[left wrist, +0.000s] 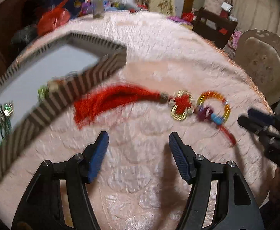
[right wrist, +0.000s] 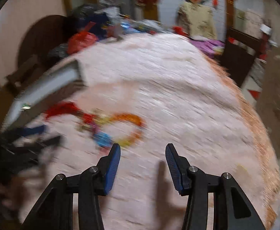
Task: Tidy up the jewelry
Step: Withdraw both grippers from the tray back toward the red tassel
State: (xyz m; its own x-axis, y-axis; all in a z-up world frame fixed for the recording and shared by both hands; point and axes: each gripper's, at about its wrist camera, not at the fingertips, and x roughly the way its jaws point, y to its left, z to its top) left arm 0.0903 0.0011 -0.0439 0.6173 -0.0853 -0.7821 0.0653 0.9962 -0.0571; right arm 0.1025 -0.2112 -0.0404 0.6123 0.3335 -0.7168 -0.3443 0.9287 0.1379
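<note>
The tasselled bead bracelet lies mid-frame on the pink plush cloth, just beside the striped box at left, which already holds a green trinket. It looks light and limp: soft red tassel, hard glossy beads that may slip, so the knotted gold-ringed middle seems the surest hold. The left gripper tilts downward short of it, jaws apart and empty. The right gripper, also angled down, stands parted with nothing between, bracelet just beyond its left finger.
</note>
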